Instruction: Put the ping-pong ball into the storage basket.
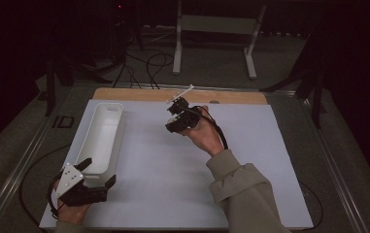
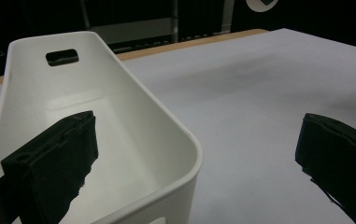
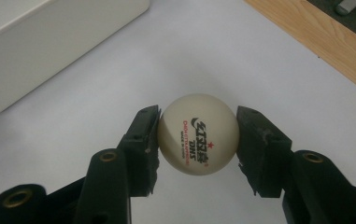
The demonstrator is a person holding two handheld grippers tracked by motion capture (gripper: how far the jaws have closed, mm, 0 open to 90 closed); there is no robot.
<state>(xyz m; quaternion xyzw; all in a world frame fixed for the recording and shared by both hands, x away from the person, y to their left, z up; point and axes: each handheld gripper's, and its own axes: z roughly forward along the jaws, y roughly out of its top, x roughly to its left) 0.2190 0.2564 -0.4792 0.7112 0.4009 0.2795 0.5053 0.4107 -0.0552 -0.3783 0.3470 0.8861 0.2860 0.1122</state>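
The right tongs [image 3: 198, 135] held a ball [image 3: 197, 134] above the counter [image 1: 173, 165], probably bound for the bin [image 1: 102, 136], where the left tongs [image 1: 97, 171] waited wide.

ball [image 3: 198, 134]: cream table-tennis ball | black logo mark plus "DHS" lettering and one red star, running from 11 toward 5 o'clock across its face | small red line of print beside it, too fine to read | no other legible text elsewhere
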